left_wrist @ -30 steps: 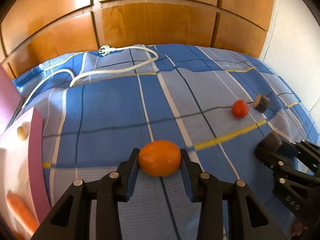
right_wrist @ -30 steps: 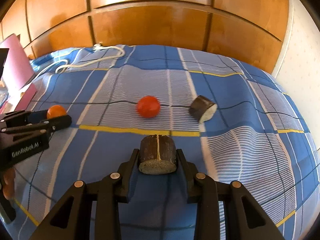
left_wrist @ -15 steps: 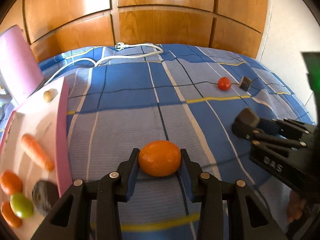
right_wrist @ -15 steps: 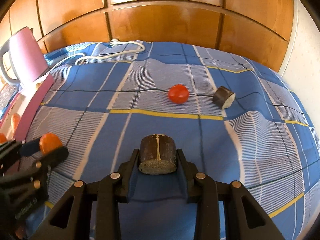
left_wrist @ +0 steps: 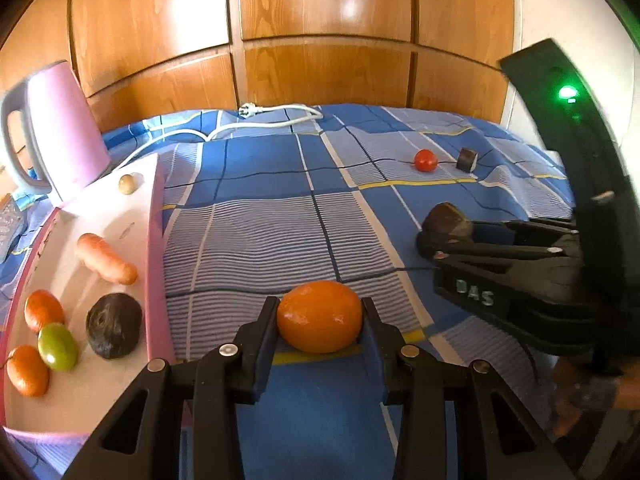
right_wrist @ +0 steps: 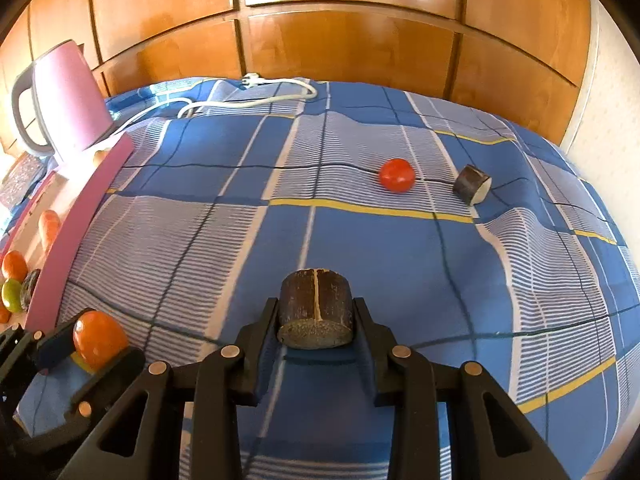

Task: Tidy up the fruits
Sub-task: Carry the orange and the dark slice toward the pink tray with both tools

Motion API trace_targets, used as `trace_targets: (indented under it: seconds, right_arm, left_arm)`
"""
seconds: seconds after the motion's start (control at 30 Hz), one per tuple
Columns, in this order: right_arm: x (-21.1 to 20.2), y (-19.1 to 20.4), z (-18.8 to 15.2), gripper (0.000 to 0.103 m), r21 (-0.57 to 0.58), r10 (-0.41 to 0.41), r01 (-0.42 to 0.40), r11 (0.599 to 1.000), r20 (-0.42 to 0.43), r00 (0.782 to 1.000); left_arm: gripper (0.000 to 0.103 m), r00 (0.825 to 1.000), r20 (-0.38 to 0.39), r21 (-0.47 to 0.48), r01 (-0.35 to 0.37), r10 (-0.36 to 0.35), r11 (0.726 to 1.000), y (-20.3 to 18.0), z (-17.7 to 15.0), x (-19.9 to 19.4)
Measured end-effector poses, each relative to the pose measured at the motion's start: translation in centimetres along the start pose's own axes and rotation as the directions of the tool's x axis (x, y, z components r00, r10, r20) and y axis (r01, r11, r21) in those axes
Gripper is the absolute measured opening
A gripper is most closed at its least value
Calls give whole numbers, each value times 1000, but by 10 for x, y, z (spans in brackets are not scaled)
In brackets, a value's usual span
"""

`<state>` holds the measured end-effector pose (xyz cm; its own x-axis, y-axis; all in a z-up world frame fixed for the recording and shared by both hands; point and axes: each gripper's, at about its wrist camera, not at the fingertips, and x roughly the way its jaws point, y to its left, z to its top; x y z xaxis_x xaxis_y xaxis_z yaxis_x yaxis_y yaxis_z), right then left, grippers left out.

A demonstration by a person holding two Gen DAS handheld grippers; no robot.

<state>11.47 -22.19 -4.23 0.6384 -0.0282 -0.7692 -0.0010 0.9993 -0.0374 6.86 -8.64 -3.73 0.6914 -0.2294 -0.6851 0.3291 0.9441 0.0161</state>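
My left gripper (left_wrist: 320, 318) is shut on an orange (left_wrist: 319, 316), held above the blue plaid bedcover just right of a pink-edged white tray (left_wrist: 158, 240). The tray holds a carrot (left_wrist: 105, 258), a dark avocado (left_wrist: 114, 325), a green fruit (left_wrist: 57, 346), two orange fruits and a small brown one. My right gripper (right_wrist: 316, 318) is shut on a dark brown cut cylinder piece (right_wrist: 316, 312). A red tomato (right_wrist: 396, 175) and a second dark cut piece (right_wrist: 472, 189) lie far out on the cover. In the left wrist view the right gripper (left_wrist: 444, 226) is at the right.
A pink kettle (left_wrist: 64, 128) stands behind the tray at the far left. A white power cable (left_wrist: 256, 120) with its plug lies at the back of the bed. Wooden panels (right_wrist: 340, 40) close off the back, and a white wall is at the right.
Both grippers have moved left across the bed, each still holding its piece. The tray and kettle have come into the left wrist view, and the tomato now lies farther off.
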Motion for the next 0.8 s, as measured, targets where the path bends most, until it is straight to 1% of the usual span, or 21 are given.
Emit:
trace_targets:
  seconds: [0.07, 0.17, 0.3, 0.5, 0.8]
  right_arm:
    - [-1, 1, -1, 35, -1, 5, -5, 1000, 7, 1000]
    - [-1, -1, -1, 35, 28, 18, -18, 999, 6, 1000]
    - [-1, 2, -1, 35, 49, 4, -4, 999, 2, 1000]
    - [-1, 11, -1, 35, 31, 5, -5, 1000, -2, 1000]
    - [-6, 22, -4, 35, 14, 42, -42, 999, -12, 999]
  left_arm:
    - [39, 1000, 16, -15, 7, -7, 1000, 0, -4, -6]
    - [39, 999, 45, -42, 10, -9, 999, 3, -7, -16]
    - [39, 996, 91, -69, -5, 12, 998, 10, -6, -27]
    - [39, 995, 96, -139, -13, 26, 990, 24, -6, -31]
    - [39, 990, 121, -166, -49, 70, 985, 31, -6, -37]
